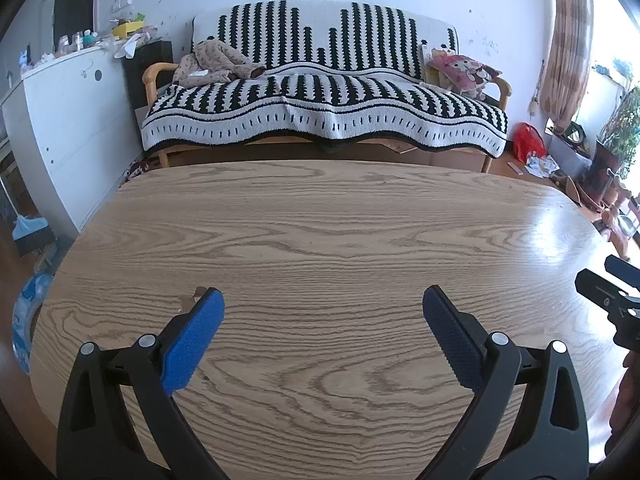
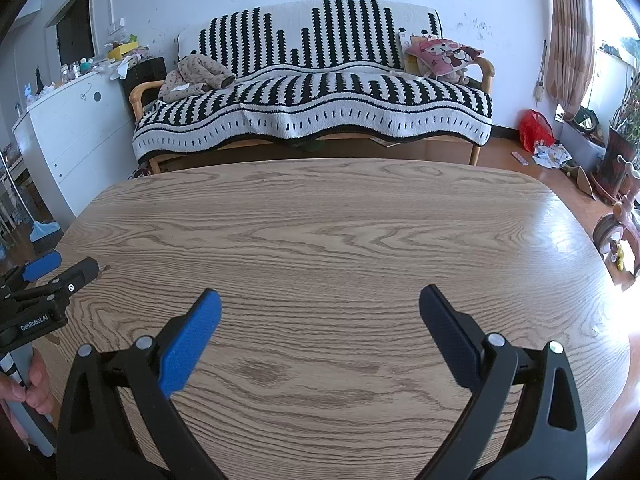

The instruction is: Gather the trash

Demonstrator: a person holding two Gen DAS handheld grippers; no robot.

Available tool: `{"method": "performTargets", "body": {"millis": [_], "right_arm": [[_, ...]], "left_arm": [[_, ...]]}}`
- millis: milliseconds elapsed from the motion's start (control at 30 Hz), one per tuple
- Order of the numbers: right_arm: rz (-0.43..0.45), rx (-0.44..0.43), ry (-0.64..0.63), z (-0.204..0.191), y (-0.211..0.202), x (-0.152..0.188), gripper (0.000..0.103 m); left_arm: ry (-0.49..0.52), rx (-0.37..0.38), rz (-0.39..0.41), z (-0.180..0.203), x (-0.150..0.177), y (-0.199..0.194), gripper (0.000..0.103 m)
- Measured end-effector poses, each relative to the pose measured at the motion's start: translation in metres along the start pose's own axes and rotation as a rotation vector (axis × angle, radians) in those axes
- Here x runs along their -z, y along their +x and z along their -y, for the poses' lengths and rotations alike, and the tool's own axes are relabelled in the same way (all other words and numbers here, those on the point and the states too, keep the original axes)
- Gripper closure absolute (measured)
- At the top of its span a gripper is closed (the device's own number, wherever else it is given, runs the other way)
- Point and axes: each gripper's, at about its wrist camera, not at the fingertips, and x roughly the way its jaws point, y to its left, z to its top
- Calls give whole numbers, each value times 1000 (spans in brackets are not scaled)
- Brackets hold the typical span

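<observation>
- Living room: wooden table (image 1: 320,240) in front, striped-blanket sofa (image 1: 320,92) behind it against the white wall, white cabinet (image 1: 68,120) to the left.
- Table top carries no trash in either view; only a small chipped spot (image 1: 188,300) in the veneer beside the left gripper's fingertip.
- Loose paper scraps (image 2: 552,156) lie on the floor far right, next to a red bag (image 2: 536,130); likely the trash, well apart from both grippers, beyond the table's far right corner.
- Right gripper (image 2: 320,304) is on that side, so judged nearer.
- Left gripper (image 1: 323,304): fingers wide apart, empty, low over the table, pointing at the sofa.
- Right gripper: fingers wide apart, empty, same level, pose parallel.
- Hand (image 2: 32,380) grips the left handle.
</observation>
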Motion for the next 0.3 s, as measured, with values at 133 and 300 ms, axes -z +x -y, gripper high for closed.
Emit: {"method": "performTargets", "body": {"millis": [133, 300], "right_arm": [[-10, -7, 10, 4, 2, 9, 7], [-46, -26, 20, 10, 14, 7, 7]], "left_arm": [[-15, 0, -34, -3, 3, 4, 7], [10, -11, -56, -7, 0, 15, 7]]}}
